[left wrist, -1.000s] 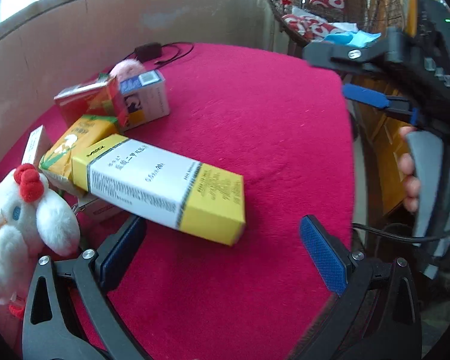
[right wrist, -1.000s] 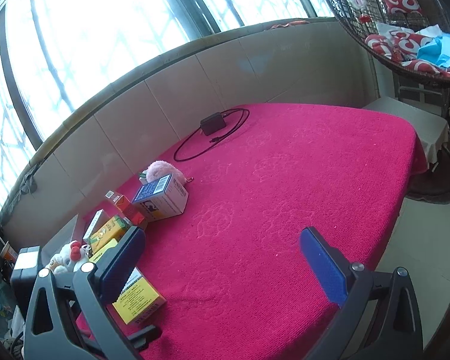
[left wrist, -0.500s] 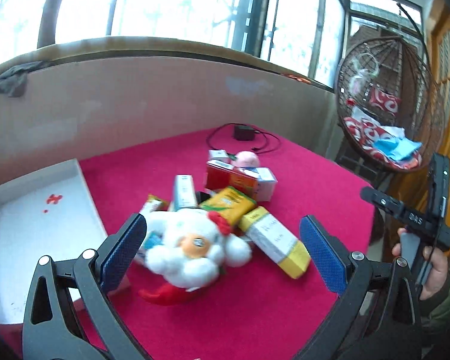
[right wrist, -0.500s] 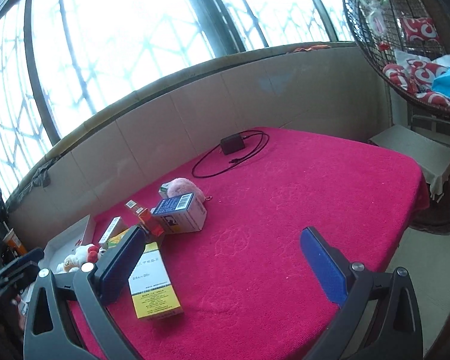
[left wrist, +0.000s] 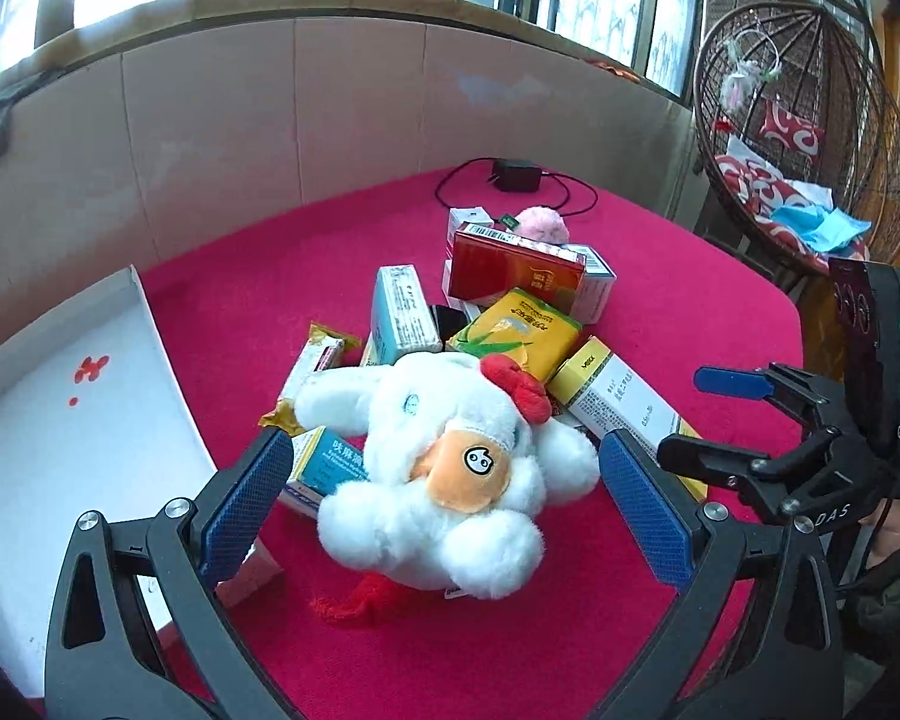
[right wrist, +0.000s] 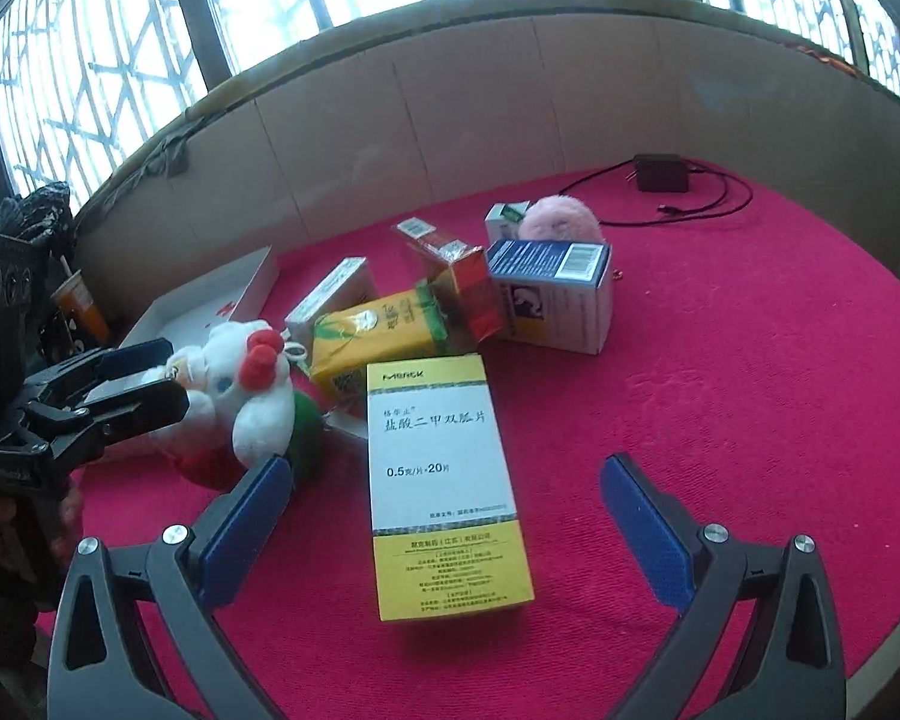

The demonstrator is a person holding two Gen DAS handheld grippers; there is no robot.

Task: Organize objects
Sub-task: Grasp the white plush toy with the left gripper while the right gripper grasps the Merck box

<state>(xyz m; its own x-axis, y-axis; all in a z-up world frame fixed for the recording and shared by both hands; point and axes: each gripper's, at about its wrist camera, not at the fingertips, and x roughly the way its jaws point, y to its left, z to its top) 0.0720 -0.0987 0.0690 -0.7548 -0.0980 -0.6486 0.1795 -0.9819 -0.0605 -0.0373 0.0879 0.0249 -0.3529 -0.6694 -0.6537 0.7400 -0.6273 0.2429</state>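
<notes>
A white plush chicken [left wrist: 450,468] with a red comb lies on the red cloth, at the near end of a heap of boxes. My left gripper [left wrist: 444,480] is open, one blue pad on each side of the plush, not touching it. A long white and yellow medicine box [right wrist: 444,480] lies flat in front of my right gripper [right wrist: 447,468], which is open and straddles the box's near half. In the left wrist view the right gripper [left wrist: 714,420] sits at the right edge. In the right wrist view the left gripper [right wrist: 150,378] is beside the plush [right wrist: 240,384].
A white open tray [left wrist: 60,420] lies left of the heap. The heap holds a red box [left wrist: 516,270], a yellow-green pack [left wrist: 516,330], a blue-white box [left wrist: 399,312] and a pink pompom [left wrist: 543,225]. A charger and cable [left wrist: 513,174] lie by the wall. A hanging chair [left wrist: 798,138] stands right.
The left gripper has pulled back from the yellow box, swung left and closed in over the plush chicken. The right gripper has come down close over the white and yellow box.
</notes>
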